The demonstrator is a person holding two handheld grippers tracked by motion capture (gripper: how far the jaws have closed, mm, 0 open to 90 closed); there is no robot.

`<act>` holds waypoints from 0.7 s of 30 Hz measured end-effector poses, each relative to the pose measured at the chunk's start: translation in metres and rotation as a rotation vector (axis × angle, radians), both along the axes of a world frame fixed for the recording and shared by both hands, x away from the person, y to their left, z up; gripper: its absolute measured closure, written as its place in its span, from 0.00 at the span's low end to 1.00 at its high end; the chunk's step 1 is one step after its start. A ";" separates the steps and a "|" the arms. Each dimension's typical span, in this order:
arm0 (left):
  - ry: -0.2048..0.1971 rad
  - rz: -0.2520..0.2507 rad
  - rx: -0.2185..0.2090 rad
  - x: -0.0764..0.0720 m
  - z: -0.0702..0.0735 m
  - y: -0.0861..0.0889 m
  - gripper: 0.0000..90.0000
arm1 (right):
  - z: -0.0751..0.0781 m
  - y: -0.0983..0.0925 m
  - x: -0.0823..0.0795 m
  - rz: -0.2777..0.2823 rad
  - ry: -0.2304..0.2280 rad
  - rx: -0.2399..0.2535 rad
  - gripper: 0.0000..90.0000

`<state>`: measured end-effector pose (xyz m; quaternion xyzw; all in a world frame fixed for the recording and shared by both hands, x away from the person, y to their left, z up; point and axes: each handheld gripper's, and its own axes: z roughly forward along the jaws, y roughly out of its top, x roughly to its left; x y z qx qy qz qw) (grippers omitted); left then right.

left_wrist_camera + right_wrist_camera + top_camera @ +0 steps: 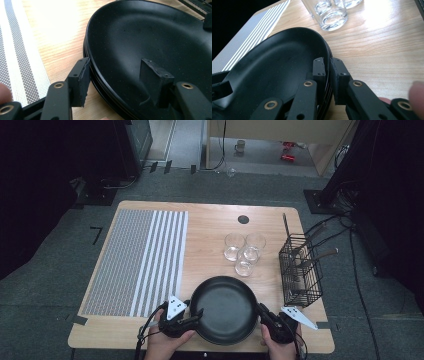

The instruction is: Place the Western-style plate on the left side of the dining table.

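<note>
Beyond the black plates (223, 309), pinched by right gripper (266, 316), straddled by spread left gripper (196, 316): three glasses (243, 252).

Lab or studio recording setup, not home kitchen. Cues: light wooden table (210, 225) alone on grey carpet floor (50, 270), black curtains both frame sides, black cables (360, 285) trailing at right, tape marks on floor at upper left. Kitchen props staged on table: striped woven placemat (135, 262), clear drinking glasses (244, 252), black wire cutlery basket (300, 270).
</note>
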<state>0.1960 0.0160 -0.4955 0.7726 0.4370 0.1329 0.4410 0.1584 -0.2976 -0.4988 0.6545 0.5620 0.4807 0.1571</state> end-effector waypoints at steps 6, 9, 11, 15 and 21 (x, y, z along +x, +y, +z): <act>0.011 -0.003 0.008 -0.002 -0.003 0.001 0.52 | -0.002 -0.002 0.004 0.013 0.014 0.038 0.94; 0.015 0.001 -0.003 -0.001 -0.004 0.003 0.54 | -0.005 -0.004 0.004 0.011 0.011 0.079 0.95; 0.016 0.002 -0.005 -0.002 -0.004 0.004 0.55 | -0.005 -0.005 0.005 0.013 0.010 0.082 0.95; 0.018 0.003 -0.019 -0.002 -0.005 0.005 0.56 | -0.005 -0.003 0.007 0.012 0.007 0.065 0.95; 0.022 0.020 -0.051 -0.004 -0.007 0.008 0.58 | -0.006 0.003 0.004 -0.032 -0.008 0.051 0.95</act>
